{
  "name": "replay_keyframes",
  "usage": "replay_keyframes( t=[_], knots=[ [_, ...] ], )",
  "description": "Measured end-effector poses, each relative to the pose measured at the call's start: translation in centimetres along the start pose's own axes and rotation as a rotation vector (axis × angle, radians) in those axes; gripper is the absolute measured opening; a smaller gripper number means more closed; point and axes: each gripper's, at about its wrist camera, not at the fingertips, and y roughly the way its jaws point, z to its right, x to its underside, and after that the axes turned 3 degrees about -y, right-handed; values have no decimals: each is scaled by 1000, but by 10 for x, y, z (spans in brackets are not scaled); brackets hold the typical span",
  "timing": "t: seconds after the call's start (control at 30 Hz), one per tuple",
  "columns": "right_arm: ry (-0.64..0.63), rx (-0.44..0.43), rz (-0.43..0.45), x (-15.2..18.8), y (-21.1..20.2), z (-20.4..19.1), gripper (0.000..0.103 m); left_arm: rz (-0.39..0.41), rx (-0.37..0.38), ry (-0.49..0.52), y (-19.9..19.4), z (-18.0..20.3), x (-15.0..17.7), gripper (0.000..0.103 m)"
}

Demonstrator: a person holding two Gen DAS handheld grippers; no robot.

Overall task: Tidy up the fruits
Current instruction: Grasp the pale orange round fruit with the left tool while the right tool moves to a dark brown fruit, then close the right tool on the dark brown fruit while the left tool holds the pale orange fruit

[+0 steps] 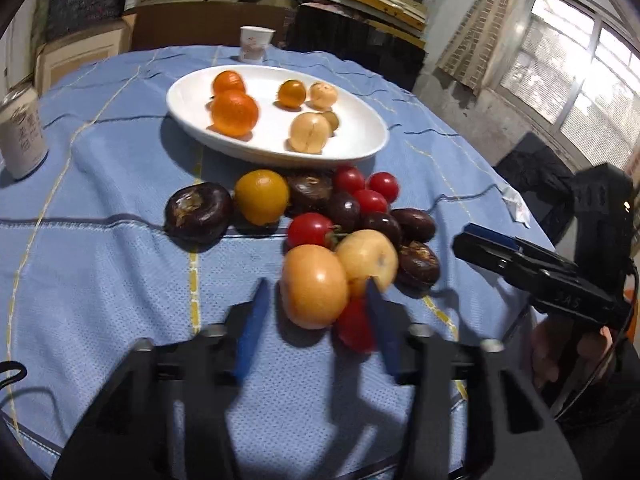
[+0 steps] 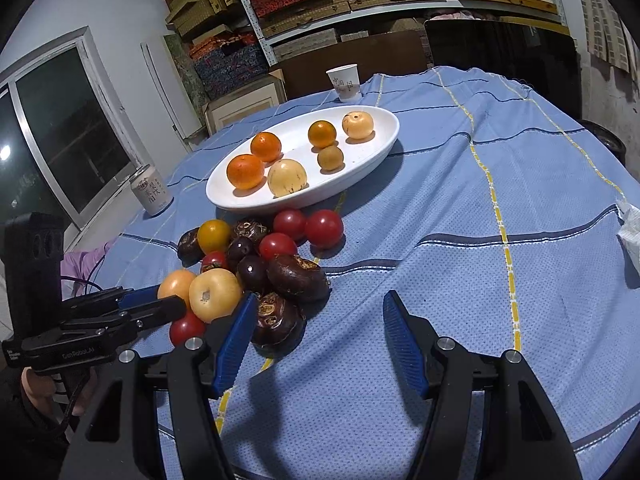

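Pale orange fruit (image 1: 314, 292) between spread left jaws; right jaws spread, empty.

Bare blue tablecloth (image 2: 500, 280) lies free right of the fruit pile (image 2: 256, 264), while the white plate (image 2: 384, 140) blocks just behind it, the can (image 2: 152, 196) stands at far left, and the paper cup (image 2: 345, 82) beyond the plate.

The plate (image 2: 380, 148) was plain white, and the tablecloth (image 2: 460, 208) was blue with yellow and dark stripes. The tomatoes (image 2: 324, 229) were red, the oranges (image 2: 245, 171) bright orange.
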Motion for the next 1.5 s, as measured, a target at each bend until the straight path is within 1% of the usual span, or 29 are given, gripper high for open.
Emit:
replay_keyframes(
  t=[0.07, 0.13, 0.2, 0.3, 0.37, 0.43, 0.5, 0.63, 0.77, 0.83, 0.9, 0.93, 1.0, 1.03, 1.07, 1.23, 1.27, 1.3, 1.37, 1.43, 1.5],
  knots=[
    [0, -1, 1, 1, -1, 1, 65, 3, -2, -4, 0, 0, 0, 64],
    [3, -4, 1, 0, -1, 1, 65, 6, 16, 11, -1, 2, 1, 38],
    [9, -4, 2, 0, -1, 2, 65, 18, 20, 26, -3, 5, 2, 34],
    [7, -2, 5, 0, -1, 2, 65, 50, 38, 9, -10, 1, 3, 30],
    [5, 2, 8, 0, -2, 2, 65, 108, 61, -12, -20, -3, 4, 30],
    [-17, 11, 1, 1, -2, -3, 65, 145, 58, -34, -26, -7, 4, 28],
    [-71, 14, -35, 3, 2, -15, 65, 164, 50, -61, -28, -11, 4, 21],
    [-171, 44, -81, 6, 9, -40, 65, 150, 41, -53, -25, -8, 3, 21],
    [-195, 59, -144, 3, 25, -51, 64, 139, 45, -54, -24, -9, 3, 21],
    [-196, 62, -155, -1, 31, -54, 58, 132, 41, -56, -22, -10, 3, 21],
    [-206, 72, -167, -2, 36, -57, 55, 120, 38, -56, -20, -10, 3, 23],
    [-210, 74, -178, -1, 38, -58, 51, 114, 40, -49, -20, -9, 3, 24],
    [-212, 74, -178, 1, 37, -58, 48, 100, 47, -21, -18, -4, 4, 25],
    [-211, 80, -176, 1, 36, -57, 41, 97, 47, -8, -18, -2, 5, 25],
    [-210, 88, -174, 1, 36, -56, 41, 87, 51, 9, -16, 1, 5, 25],
    [-195, 71, -166, 3, 31, -51, 40, 65, 55, 38, -14, 6, 6, 28],
    [-187, 63, -164, 3, 30, -50, 40, 56, 57, 44, -13, 7, 7, 32],
    [-178, 54, -162, 3, 30, -48, 40, 41, 53, 52, -11, 8, 7, 32],
    [-159, 35, -158, 2, 29, -44, 40, 17, 20, 47, -7, 6, 8, 40],
    [-147, 22, -155, 2, 29, -42, 40, 16, -30, 16, -8, -2, 6, 48],
    [-139, 14, -154, 2, 29, -40, 40, 21, -34, -46, -15, -17, 3, 48]
  ],
)
